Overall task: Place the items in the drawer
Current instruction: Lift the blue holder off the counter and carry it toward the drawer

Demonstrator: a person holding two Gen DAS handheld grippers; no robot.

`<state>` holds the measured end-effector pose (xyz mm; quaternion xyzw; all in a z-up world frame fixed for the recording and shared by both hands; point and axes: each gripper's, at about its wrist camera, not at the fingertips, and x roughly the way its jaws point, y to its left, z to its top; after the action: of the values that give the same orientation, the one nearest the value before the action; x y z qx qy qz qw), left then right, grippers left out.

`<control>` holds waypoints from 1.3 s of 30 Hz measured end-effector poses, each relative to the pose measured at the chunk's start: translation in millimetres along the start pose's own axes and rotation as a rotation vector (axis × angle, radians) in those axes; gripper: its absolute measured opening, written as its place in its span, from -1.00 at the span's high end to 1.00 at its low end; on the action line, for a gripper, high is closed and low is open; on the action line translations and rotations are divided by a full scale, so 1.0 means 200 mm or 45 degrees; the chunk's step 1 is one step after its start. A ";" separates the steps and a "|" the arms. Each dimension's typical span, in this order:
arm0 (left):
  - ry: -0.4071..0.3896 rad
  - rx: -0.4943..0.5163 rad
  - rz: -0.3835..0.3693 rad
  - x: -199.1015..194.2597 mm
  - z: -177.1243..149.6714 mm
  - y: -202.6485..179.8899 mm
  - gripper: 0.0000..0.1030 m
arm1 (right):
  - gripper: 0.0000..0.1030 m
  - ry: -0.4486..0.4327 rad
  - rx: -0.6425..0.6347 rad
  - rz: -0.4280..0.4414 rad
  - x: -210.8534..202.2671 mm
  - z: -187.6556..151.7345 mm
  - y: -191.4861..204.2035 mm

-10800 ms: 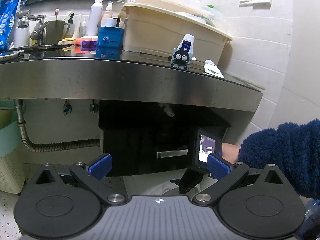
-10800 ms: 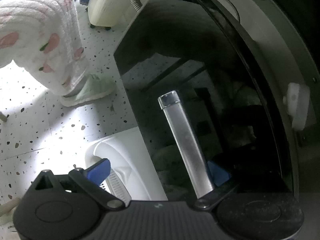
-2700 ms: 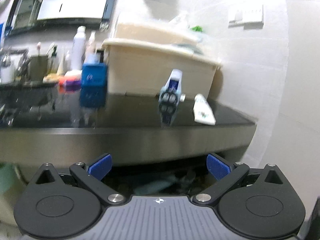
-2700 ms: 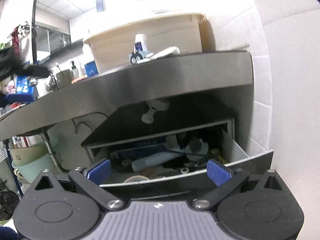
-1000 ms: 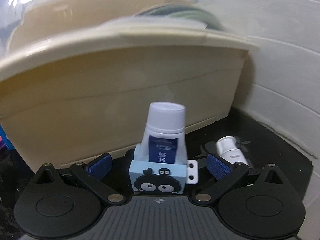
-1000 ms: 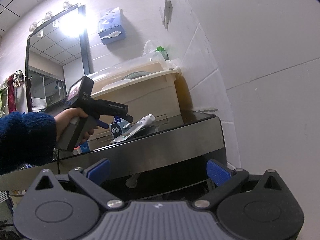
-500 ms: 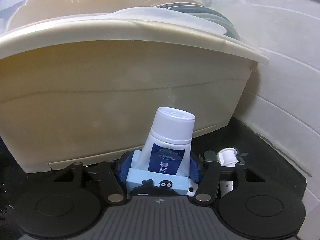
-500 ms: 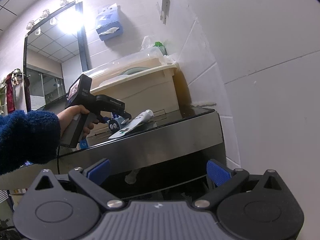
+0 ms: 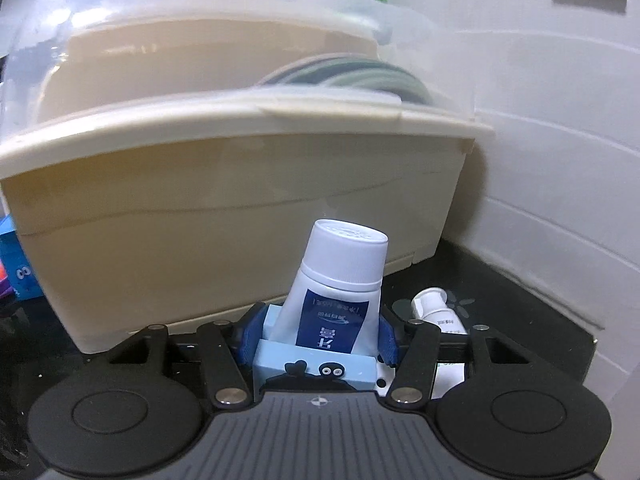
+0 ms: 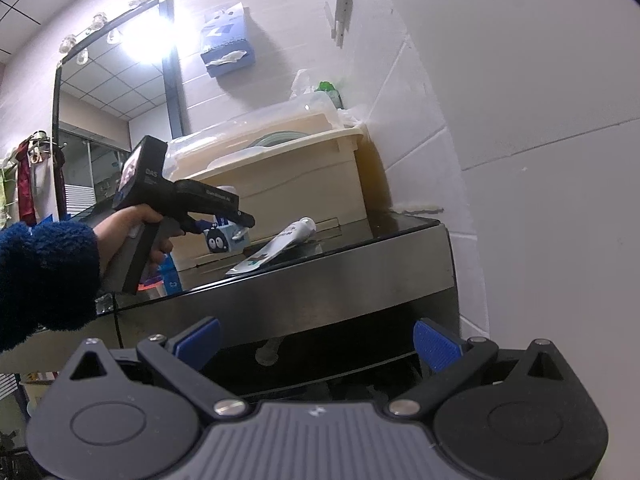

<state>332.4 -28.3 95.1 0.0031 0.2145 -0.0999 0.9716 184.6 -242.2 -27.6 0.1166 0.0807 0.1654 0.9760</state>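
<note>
Your left gripper (image 9: 318,338) has its fingers (image 9: 249,336) clenched on the pale blue holder (image 9: 314,366) with the cartoon eyes, one pad on each side of it, and the white tube (image 9: 336,300) stands cap-up in that holder, leaning a little to the right between the fingers. The holder sits at the desk (image 10: 280,292) edge, just ahead of the fingers a big cream tub (image 9: 240,200), and just to the right of them a second tube (image 9: 434,310) lies flat. Your right gripper (image 10: 316,344) is released, fingers spread wide with nothing between them, pointing at the steel front under the desk; the drawer (image 10: 360,376) is only a dark gap beyond those fingers. The holder looks like light, rigid plastic, so the grip on its flat sides should hold. The tube looks soft and merely slotted in, so I judge it could tip or slide out if you tilt the holder; keep it upright. The flat tube will likely be squashy and slick; take it across the body near the cap.
</note>
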 end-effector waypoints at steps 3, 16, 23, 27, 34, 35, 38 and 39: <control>-0.029 0.003 -0.001 -0.05 0.00 0.00 -0.07 | -1.00 0.005 -0.004 0.002 0.00 0.00 0.01; -0.038 0.050 -0.055 -0.31 -0.06 -0.04 -0.07 | -1.00 0.015 -0.020 0.021 0.01 0.01 0.06; -0.035 0.019 -0.081 -0.46 -0.12 -0.05 -0.07 | -1.00 0.001 -0.031 0.016 -0.01 0.02 0.07; -0.021 0.002 -0.101 -0.55 -0.17 -0.06 -0.07 | -1.00 -0.012 -0.017 0.010 -0.03 0.02 0.07; 0.022 0.028 -0.163 -0.68 -0.28 -0.13 -0.07 | -1.00 -0.014 -0.020 0.017 -0.05 0.01 0.06; 0.026 0.029 -0.174 -0.70 -0.30 -0.14 -0.07 | -1.00 -0.015 -0.020 0.016 -0.05 0.01 0.06; 0.023 0.014 -0.198 -0.74 -0.34 -0.17 -0.07 | -1.00 -0.017 -0.014 0.008 -0.05 0.01 0.06; 0.020 0.007 -0.204 -0.75 -0.36 -0.17 -0.07 | -1.00 -0.016 -0.011 0.006 -0.05 0.01 0.05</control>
<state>162.8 -29.4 94.2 -0.0107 0.2216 -0.1778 0.9587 172.1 -235.9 -22.2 0.1137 0.0736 0.1674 0.9765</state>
